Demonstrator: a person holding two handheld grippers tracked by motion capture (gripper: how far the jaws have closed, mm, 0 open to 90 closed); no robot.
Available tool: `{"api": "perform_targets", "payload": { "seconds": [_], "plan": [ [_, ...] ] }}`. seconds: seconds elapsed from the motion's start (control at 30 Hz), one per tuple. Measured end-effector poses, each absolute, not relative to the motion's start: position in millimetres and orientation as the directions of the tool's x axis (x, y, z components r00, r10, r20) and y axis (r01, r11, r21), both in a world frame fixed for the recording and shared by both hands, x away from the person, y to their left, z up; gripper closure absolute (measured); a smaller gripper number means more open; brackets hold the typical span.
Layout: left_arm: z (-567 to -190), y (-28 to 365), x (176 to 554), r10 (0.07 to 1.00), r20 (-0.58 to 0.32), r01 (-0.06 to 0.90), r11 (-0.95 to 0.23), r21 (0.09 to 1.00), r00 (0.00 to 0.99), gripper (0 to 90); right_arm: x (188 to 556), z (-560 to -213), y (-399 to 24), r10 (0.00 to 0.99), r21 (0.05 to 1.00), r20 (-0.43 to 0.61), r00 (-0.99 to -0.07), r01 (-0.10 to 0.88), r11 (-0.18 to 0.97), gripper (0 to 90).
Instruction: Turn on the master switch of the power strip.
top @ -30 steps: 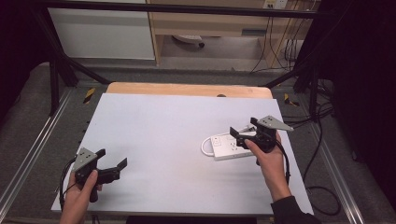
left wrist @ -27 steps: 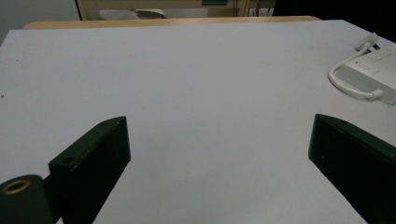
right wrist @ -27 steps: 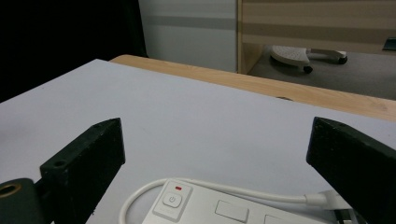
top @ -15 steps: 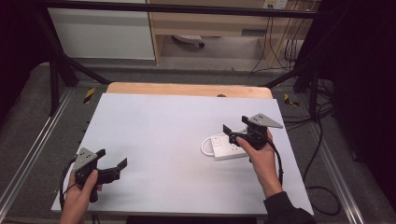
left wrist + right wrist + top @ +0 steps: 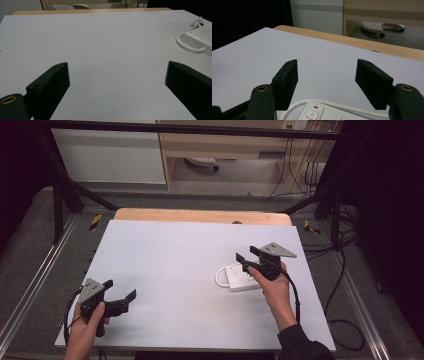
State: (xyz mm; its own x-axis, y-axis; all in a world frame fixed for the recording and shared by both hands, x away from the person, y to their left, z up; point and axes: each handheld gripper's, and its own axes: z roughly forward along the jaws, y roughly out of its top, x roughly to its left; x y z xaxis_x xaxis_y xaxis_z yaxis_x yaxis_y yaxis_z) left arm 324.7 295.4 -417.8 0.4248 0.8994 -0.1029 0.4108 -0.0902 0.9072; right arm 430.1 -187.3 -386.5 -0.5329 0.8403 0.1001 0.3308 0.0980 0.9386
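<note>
Power strip [image 5: 242,276], white with a short looped cord, lies flat on the right half of the white surface [image 5: 170,265], its switch end with the red mark facing away from the person. Nothing holds it yet: the right gripper [image 5: 245,261] hovers just above it with jaws spread wide, apparently poised for a grasp, so the work looks barely begun. Well apart, near the front left corner, the left gripper [image 5: 121,294] waits with jaws likewise wide apart.

A white table top [image 5: 175,270] lies over a wooden board [image 5: 200,215]; beyond stand a pale cabinet [image 5: 107,155], wooden shelving [image 5: 225,145] and loose black cables [image 5: 300,170]
</note>
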Motion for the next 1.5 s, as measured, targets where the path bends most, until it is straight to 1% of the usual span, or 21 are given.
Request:
{"api": "perform_targets", "payload": {
  "seconds": [0.3, 0.33, 0.37, 0.5, 0.53, 0.57, 0.77, 0.93, 1.43, 1.5],
  "plan": [
    [-417.8, 295.5, 324.7, 0.899, -0.098, 0.413, -0.097, 0.905, 0.427, 5.5, 432.3, -396.3, -179.2, 0.833, 0.928, 0.081, -0.547, 0.346, 0.137, 48.9],
    [-417.8, 295.5, 324.7, 0.899, -0.098, 0.413, -0.097, 0.906, 0.427, 5.5, 432.3, -396.3, -179.2, 0.833, 0.928, 0.081, -0.547, 0.346, 0.137, 48.9],
    [-418.0, 295.2, 324.9, 0.898, -0.099, 0.413, -0.097, 0.905, 0.428, 5.5, 432.5, -397.6, -177.7, 0.835, 0.927, 0.076, -0.545, 0.348, 0.143, 51.3],
    [-417.8, 295.3, 324.6, 0.898, -0.097, 0.413, -0.099, 0.905, 0.429, 5.5, 433.1, -399.7, -175.9, 0.833, 0.925, 0.069, -0.55, 0.347, 0.152, 54.8],
    [-417.8, 295.3, 324.5, 0.898, -0.099, 0.413, -0.097, 0.906, 0.428, 5.5, 432.8, -400.9, -174.7, 0.83, 0.923, 0.068, -0.554, 0.35, 0.158, 57.4],
    [-417.8, 295.4, 324.5, 0.898, -0.099, 0.413, -0.097, 0.906, 0.428, 5.5, 432.8, -400.9, -174.7, 0.83, 0.923, 0.068, -0.554, 0.35, 0.158, 57.4],
    [-417.7, 295.1, 324.5, 0.898, -0.1, 0.412, -0.096, 0.906, 0.429, 5.5, 431.7, -403.2, -171.5, 0.82, 0.924, 0.051, -0.57, 0.338, 0.177, 64.6],
    [-417.7, 295.1, 324.4, 0.898, -0.1, 0.41, -0.095, 0.907, 0.429, 5.5, 430.7, -405.1, -169.0, 0.814, 0.922, 0.047, -0.578, 0.338, 0.187, 67.9],
    [-417.6, 295.0, 324.3, 0.897, -0.098, 0.411, -0.1, 0.906, 0.432, 5.6, 429.6, -409.6, -164.0, 0.796, 0.914, 0.052, -0.603, 0.35, 0.205, 72.0],
    [-417.7, 294.9, 324.3, 0.897, -0.097, 0.412, -0.101, 0.906, 0.432, 5.6, 429.3, -410.2, -163.2, 0.793, 0.913, 0.051, -0.607, 0.35, 0.209, 73.6]
  ]
}}
